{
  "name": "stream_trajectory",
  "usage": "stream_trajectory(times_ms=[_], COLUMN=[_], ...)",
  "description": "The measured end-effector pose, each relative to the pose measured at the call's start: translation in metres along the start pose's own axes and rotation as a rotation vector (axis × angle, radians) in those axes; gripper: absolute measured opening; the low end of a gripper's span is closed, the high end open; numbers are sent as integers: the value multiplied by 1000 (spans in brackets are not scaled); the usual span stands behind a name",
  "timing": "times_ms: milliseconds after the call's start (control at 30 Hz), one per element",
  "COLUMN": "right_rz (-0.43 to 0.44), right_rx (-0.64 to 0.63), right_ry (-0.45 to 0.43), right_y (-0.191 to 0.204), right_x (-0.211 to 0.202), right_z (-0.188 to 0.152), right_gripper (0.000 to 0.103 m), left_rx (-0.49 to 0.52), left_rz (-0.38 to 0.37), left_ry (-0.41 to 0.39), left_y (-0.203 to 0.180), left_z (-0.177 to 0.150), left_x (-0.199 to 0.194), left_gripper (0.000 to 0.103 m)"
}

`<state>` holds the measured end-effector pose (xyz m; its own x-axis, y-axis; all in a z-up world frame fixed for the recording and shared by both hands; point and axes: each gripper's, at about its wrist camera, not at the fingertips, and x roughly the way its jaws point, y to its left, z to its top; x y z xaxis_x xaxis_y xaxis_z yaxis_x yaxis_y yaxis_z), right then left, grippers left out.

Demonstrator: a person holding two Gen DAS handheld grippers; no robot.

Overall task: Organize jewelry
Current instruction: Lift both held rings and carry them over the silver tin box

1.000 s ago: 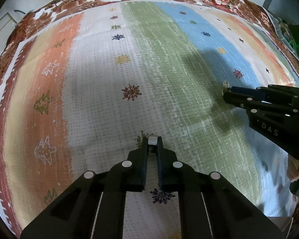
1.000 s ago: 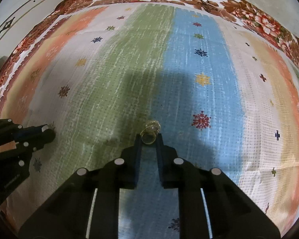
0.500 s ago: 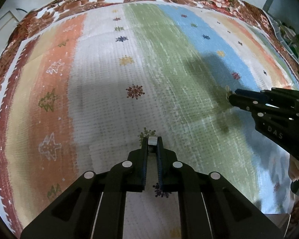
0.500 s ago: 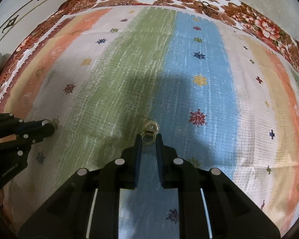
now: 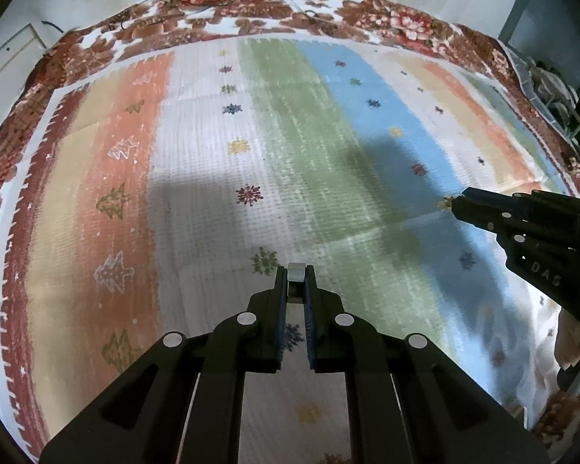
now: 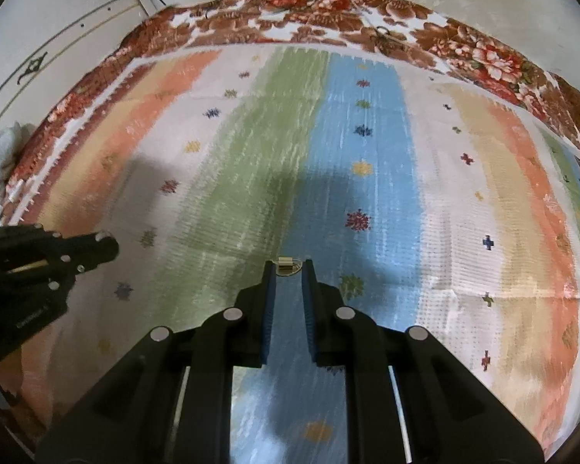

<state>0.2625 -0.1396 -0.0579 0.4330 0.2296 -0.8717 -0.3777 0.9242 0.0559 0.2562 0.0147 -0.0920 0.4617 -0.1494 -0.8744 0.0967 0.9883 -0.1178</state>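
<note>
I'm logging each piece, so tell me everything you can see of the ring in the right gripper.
The gold ring is small, shiny and metallic. It sits between the tips of the right gripper, above the blue stripe of the striped cloth. The fingers flank it closely; whether both touch it is unclear. Finer detail is too small to tell.

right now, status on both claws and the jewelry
Left claw shut on a small silver piece. Right claw shut on a gold ring. Both held above the striped cloth; nothing in the way.
</note>
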Motion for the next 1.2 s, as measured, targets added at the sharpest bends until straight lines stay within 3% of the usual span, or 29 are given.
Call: stream_trajectory(times_ms=[300,467,733,1200], right_rz=[42,24,22,58], right_rx=[23,6,37,38], right_ry=[-73,-91,-107,-147], right_y=[11,21,23,38], right_x=[-50,-69,-92,-132], right_z=[-9,-26,-44,-78], right_gripper=[15,15,15,15], left_rx=[-30,-36,-37,-64], left_rz=[-9,-11,38,-8], left_ry=[-51,-74,-129,-193], left_y=[-7,-15,-28,-39], left_z=[-10,-14,-30,-69], left_x=[-33,-49,-76,-120], left_gripper=[8,8,8,8])
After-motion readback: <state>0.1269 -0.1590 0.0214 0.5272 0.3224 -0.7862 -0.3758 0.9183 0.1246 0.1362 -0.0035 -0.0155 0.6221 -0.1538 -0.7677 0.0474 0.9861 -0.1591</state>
